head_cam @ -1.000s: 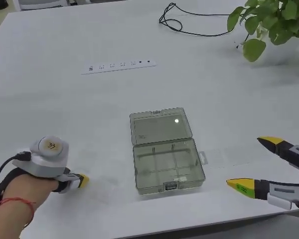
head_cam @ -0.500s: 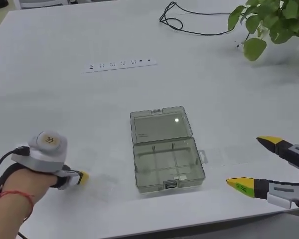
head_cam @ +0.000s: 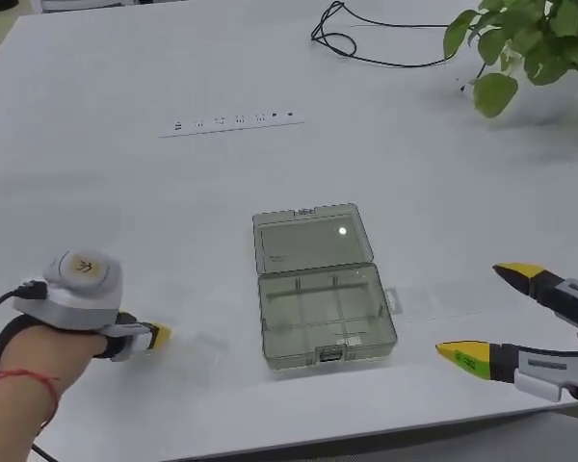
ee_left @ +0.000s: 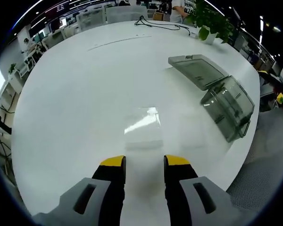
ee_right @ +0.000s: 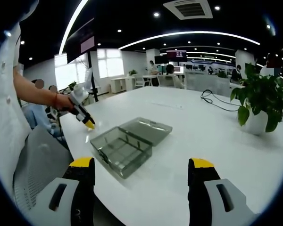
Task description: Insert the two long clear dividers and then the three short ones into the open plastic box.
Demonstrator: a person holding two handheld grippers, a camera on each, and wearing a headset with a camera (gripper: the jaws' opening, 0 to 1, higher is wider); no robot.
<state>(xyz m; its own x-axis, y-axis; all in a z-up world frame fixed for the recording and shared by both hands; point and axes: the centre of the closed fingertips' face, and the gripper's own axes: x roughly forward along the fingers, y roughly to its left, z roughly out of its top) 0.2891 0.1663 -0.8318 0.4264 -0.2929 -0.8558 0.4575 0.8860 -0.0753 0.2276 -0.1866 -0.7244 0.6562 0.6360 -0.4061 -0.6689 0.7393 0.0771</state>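
Pickup step: approach clear divider (ee_left: pixel 142 123) with part-open, empty left tool (ee_left: pixel 145 161), skim bench (head_cam: pixel 125 212), pinch near edge squarely. Use wide-open, empty right tool (head_cam: pixel 477 311) to steady box (head_cam: pixel 299 358).

Slight leftward drift of left gripper (head_cam: pixel 157 336).
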